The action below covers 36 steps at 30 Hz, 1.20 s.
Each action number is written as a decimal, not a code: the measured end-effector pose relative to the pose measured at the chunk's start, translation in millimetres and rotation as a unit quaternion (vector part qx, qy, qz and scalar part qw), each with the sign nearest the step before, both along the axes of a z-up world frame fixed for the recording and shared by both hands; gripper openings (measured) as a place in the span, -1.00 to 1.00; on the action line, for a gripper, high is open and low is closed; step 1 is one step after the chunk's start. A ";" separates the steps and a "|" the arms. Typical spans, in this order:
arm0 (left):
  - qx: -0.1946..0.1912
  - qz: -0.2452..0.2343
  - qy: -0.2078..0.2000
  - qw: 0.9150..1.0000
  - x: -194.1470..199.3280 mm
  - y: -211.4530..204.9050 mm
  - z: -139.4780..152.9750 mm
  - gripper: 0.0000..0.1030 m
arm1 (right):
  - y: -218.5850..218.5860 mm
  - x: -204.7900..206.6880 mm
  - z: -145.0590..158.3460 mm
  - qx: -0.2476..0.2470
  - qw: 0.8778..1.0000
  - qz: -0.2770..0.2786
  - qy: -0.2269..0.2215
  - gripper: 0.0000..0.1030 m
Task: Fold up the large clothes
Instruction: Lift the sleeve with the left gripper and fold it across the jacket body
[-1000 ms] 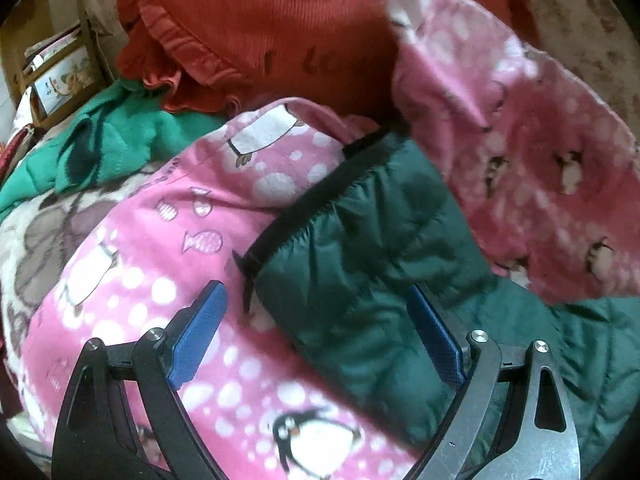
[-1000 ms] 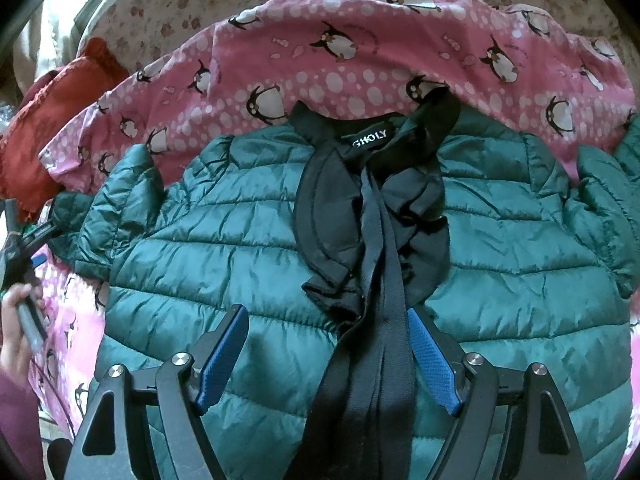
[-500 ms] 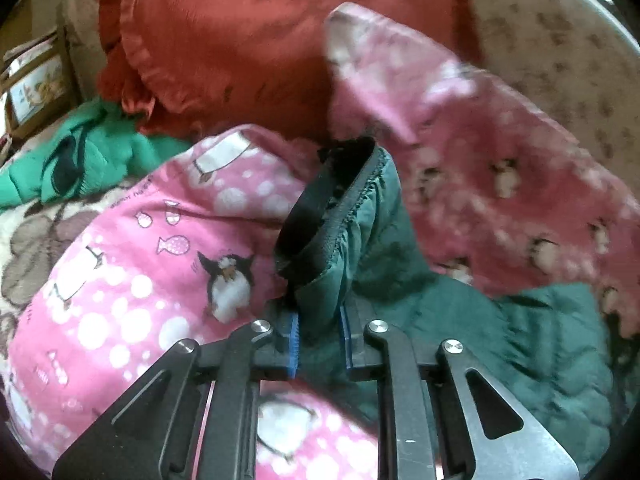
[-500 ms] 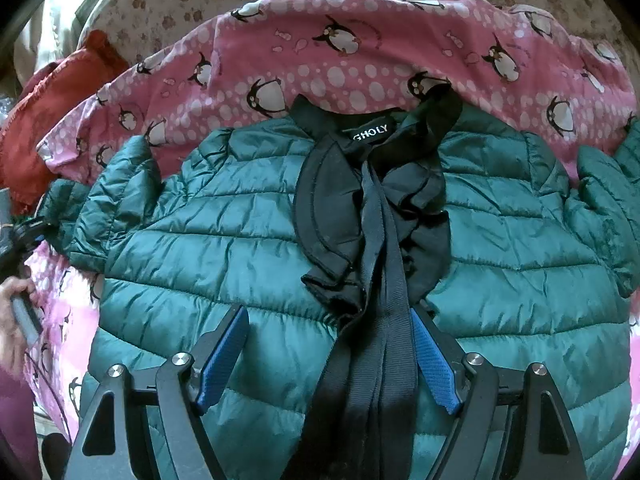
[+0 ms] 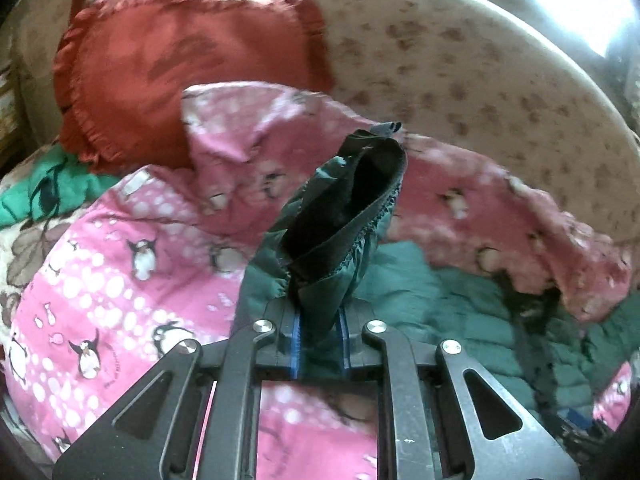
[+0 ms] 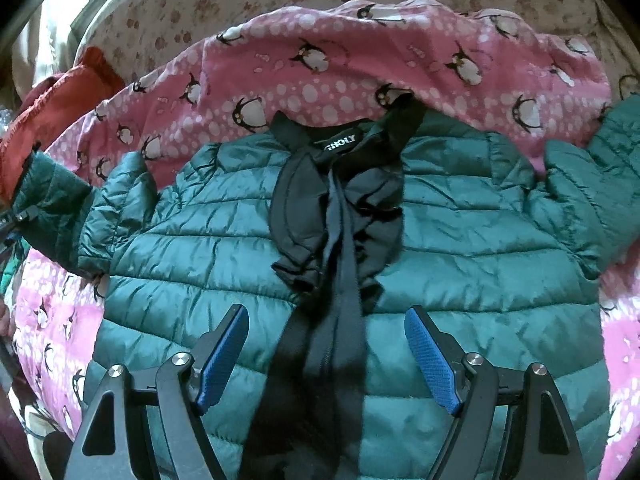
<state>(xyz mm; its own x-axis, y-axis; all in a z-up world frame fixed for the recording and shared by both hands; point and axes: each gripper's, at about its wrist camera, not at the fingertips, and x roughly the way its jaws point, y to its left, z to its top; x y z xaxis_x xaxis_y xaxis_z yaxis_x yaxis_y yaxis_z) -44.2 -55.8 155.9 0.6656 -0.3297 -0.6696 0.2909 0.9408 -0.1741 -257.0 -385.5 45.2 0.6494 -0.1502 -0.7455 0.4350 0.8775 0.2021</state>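
A dark green quilted jacket [image 6: 460, 248] lies front up on a pink penguin blanket [image 6: 328, 76], its black collar and ruffled placket [image 6: 340, 208] running down the middle. My left gripper [image 5: 320, 344] is shut on the cuff end of the jacket's sleeve [image 5: 340, 232], which stands up from the jaws, lifted off the blanket [image 5: 120, 280]. In the right wrist view that same sleeve [image 6: 56, 196] stretches out to the left edge. My right gripper [image 6: 324, 348] hangs open over the lower front of the jacket, its blue pads either side of the black placket.
A red ruffled cushion [image 5: 168, 64] lies behind the blanket at the left. A beige paw-print cover [image 5: 480, 80] curves across the back. A green garment [image 5: 44, 188] and a floral cover [image 5: 24, 248] lie at the far left.
My left gripper shut on the sleeve cuff, then lifted it and carried it rightward, towards the jacket body. The right gripper stayed open over the jacket and barely shifted.
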 end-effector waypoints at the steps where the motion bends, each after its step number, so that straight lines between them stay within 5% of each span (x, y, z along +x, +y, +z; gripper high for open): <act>1: 0.001 -0.009 -0.003 1.000 -6.3 -4.9 3.7 -0.74 | -0.6 -1.2 0.1 0.000 1.000 0.000 0.000 0.53; 20: 0.002 -0.130 -0.005 0.992 -95.1 -132.0 26.1 -0.74 | -36.6 -47.0 1.5 0.011 0.999 -0.044 -0.013 0.53; 36: -0.015 -0.228 0.058 0.972 -142.1 -249.5 -5.4 -0.74 | -68.0 -70.5 -16.1 0.026 0.997 -0.078 -0.007 0.53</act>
<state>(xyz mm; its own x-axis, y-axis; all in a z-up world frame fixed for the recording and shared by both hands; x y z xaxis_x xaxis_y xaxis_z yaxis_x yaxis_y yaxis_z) -186.3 -305.2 150.5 0.3668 -0.5939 -0.7161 0.6533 0.7124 -0.2563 -327.6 -453.5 29.1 0.6313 -0.2111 -0.7463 0.5616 0.7881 0.2521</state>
